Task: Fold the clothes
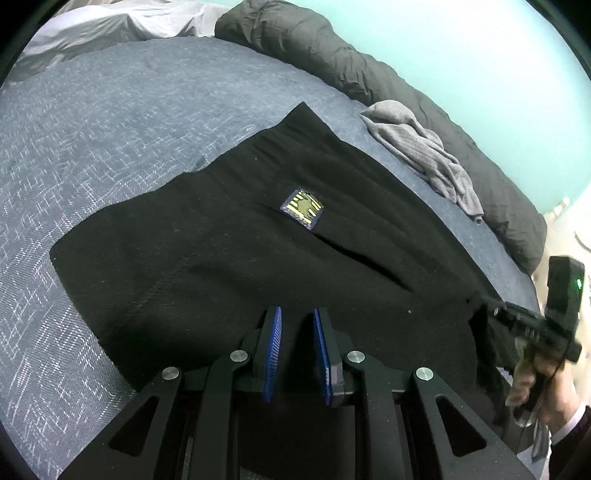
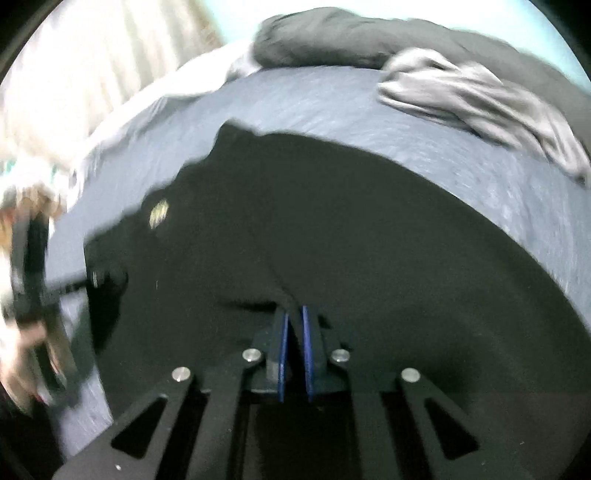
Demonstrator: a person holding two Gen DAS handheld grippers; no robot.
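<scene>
A black garment [image 1: 221, 258] with a small yellow-and-blue patch [image 1: 302, 208] lies spread on the blue-grey bed [image 1: 110, 129]. My left gripper [image 1: 297, 317] is at its near edge, and black cloth fills the narrow gap between the blue pads. In the right wrist view, which is blurred, my right gripper [image 2: 294, 317] has its pads nearly together, pinching a raised ridge of the same garment [image 2: 369, 240]. The left wrist view shows the right gripper [image 1: 484, 301] at the garment's right corner, held by a hand [image 1: 546, 373]. The left gripper [image 2: 107, 277] appears at the garment's left corner.
A crumpled grey garment [image 1: 424, 155] lies beyond the black one, near the bed's far edge. A rolled dark duvet [image 1: 332, 48] runs along the pale green wall. Light bedding [image 1: 110, 22] is bunched at the far left.
</scene>
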